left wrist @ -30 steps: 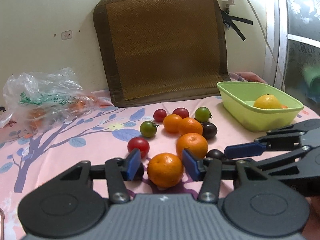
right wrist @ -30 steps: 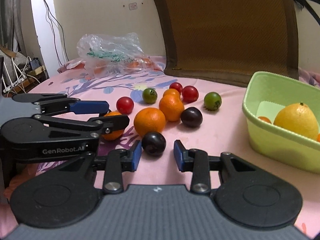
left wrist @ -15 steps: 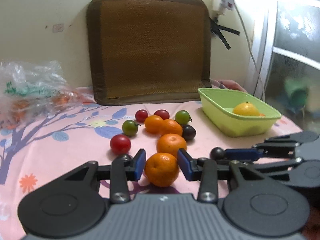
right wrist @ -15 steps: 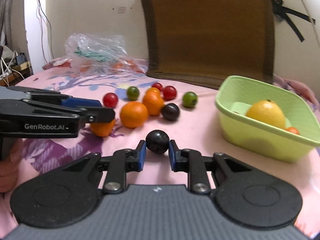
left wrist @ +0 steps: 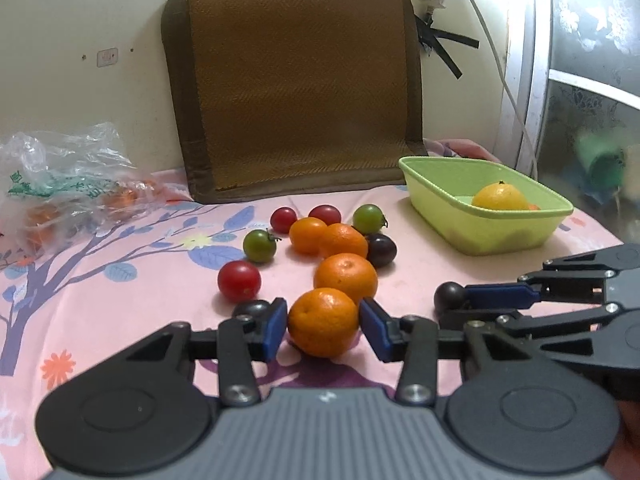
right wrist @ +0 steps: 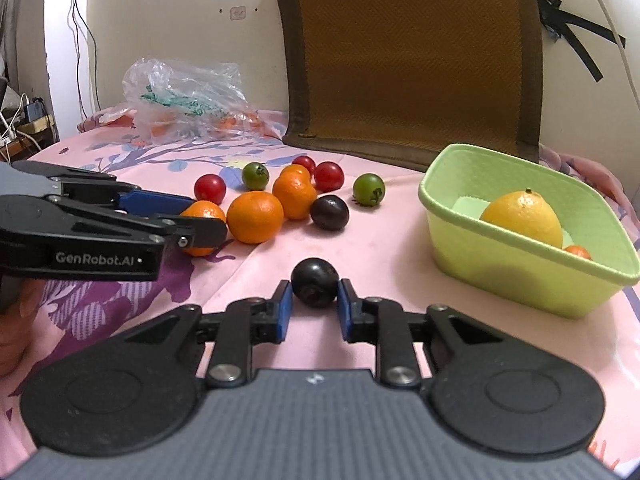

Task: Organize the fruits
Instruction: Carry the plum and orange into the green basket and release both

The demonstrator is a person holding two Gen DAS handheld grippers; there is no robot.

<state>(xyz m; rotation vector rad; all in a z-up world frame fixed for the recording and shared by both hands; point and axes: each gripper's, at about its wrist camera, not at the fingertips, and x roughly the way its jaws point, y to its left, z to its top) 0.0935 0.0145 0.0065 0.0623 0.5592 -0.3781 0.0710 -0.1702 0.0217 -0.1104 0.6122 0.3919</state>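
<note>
Both grippers have closed since a second ago: left gripper clenches the nearest mandarin, right gripper pinches a dark plum, green tub at two o'clock on the pink cloth

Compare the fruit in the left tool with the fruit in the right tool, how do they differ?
The left tool grips an orange; the right tool grips a plum. The orange is bright orange with dimpled skin, while the plum is near black and smooth. The orange is clearly bigger, so the left tool's fingers stand wider apart than the right's. Both fruits are round and each sits squarely between blue pads.
</note>
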